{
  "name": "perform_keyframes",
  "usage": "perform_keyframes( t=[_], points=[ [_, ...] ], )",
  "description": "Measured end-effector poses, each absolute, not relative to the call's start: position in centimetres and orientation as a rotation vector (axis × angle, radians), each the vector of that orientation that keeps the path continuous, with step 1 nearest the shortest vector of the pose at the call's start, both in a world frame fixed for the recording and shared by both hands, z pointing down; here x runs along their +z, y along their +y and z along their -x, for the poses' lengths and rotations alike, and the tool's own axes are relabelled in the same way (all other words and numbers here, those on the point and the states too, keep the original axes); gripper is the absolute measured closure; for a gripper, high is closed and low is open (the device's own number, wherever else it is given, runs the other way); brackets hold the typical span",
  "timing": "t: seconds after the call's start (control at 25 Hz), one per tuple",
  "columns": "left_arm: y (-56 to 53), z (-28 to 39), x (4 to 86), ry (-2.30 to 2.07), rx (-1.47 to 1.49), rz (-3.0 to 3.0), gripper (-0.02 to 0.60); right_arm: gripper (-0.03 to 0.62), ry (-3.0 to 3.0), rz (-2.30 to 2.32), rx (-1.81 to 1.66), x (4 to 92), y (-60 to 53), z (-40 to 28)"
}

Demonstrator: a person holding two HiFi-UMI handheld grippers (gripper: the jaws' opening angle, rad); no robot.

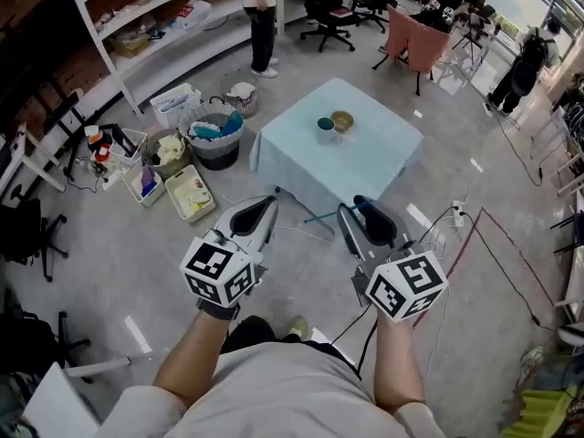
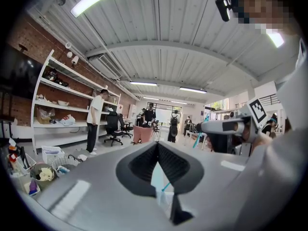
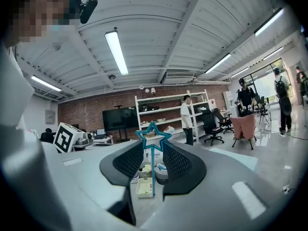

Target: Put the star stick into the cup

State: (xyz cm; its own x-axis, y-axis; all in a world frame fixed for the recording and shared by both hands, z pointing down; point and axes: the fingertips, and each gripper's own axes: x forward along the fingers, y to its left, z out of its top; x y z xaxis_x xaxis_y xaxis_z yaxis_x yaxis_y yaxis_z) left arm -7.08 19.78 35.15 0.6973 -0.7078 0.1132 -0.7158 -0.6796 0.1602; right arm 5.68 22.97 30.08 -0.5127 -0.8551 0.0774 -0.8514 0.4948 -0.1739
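Note:
In the right gripper view a teal star stick (image 3: 153, 137) stands upright between the jaws of my right gripper (image 3: 153, 153), which is shut on its shaft just below the star. From the head view the stick (image 1: 324, 214) pokes out leftward from the right gripper (image 1: 359, 215). My left gripper (image 1: 265, 210) is held beside it, shut on nothing (image 2: 158, 150). Both grippers are in the air, short of a small table (image 1: 301, 167) with a pale blue cloth. A dark teal cup (image 1: 325, 126) and a tan bowl (image 1: 342, 119) stand together on the table's far part.
Bins and boxes of clutter (image 1: 214, 140) crowd the floor left of the table. White shelving (image 1: 155, 26) runs along the left wall, and a person (image 1: 263, 16) stands by it. Office chairs (image 1: 328, 12) and a pink chair (image 1: 415, 44) are behind. Cables (image 1: 493, 245) cross the floor at right.

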Motion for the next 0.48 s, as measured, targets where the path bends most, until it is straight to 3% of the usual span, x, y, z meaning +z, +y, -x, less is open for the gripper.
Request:
perform_keyframes(
  t=[0.48],
  points=[
    [15.5, 5.4, 36.2, -1.137, 0.085, -2.708, 0.575, 0.457, 2.691, 1.551, -0.341, 31.4, 18.4, -7.2]
  ],
)
